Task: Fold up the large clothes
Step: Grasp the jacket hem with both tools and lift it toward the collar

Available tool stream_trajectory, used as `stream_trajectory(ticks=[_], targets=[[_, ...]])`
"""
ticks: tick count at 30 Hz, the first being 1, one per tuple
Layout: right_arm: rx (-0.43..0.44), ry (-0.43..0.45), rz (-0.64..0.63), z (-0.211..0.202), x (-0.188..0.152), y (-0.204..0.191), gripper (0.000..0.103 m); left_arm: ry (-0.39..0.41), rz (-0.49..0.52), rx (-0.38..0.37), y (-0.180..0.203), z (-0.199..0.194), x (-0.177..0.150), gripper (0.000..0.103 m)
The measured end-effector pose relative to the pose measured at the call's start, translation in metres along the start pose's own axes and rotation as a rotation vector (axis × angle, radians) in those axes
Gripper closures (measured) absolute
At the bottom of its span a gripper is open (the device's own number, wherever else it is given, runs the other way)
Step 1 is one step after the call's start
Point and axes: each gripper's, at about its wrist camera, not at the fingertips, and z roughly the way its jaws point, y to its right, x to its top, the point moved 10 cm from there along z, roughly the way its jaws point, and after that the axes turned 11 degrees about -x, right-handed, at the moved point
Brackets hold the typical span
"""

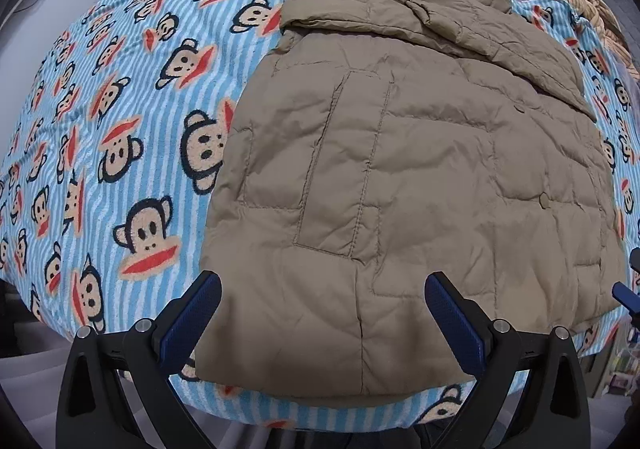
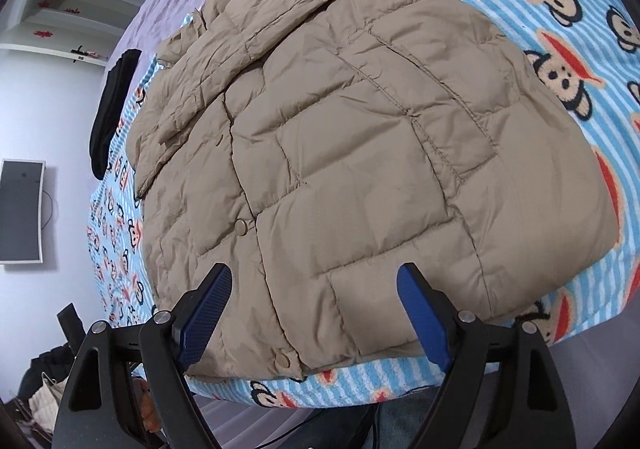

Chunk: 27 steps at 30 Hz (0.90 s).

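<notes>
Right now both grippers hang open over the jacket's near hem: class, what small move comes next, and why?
Probably lower both and pinch the hem. The tan jacket lies buttoned, sleeves folded in; left gripper and right gripper hold nothing.

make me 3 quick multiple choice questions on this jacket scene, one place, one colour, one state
1. Where does the jacket lie?
A on a monkey-print blanket
B on a chair
C on the floor

2. What colour is the jacket?
A black
B tan
C red

3. How is the left gripper?
A shut on the jacket
B open
C shut on the blanket

Answers:
A, the striped blanket shows all around it.
B, its quilted fabric is plain tan.
B, its blue fingers stand wide apart over the hem, gripping nothing.
</notes>
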Motion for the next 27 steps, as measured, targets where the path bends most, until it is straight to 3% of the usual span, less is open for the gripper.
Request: stream_trajectory(ticks=[8, 13, 16, 21, 27], targets=[[0.015, -0.055, 0.063, -0.008, -0.029, 0.013, 0.016, 0.017, -0.035, -0.043, 0.002, -0.022, -0.018, 0.001], [0.023, -0.097, 0.077, -0.008, -0.032, 0.021, 0.016, -0.007, -0.143, -0.059, -0.007, -0.021, -0.037, 0.001], [0.017, -0.118, 0.062, -0.008, -0.030, 0.029, 0.016, -0.035, -0.245, -0.151, -0.003, -0.013, -0.052, 0.001], [0.028, -0.130, 0.091, -0.017, -0.026, 0.055, 0.016, -0.013, -0.359, -0.251, 0.000, -0.012, -0.066, 0.001], [0.058, -0.158, 0.244, -0.006, -0.021, 0.107, 0.016, -0.047, -0.471, -0.413, -0.003, 0.011, -0.087, 0.001]])
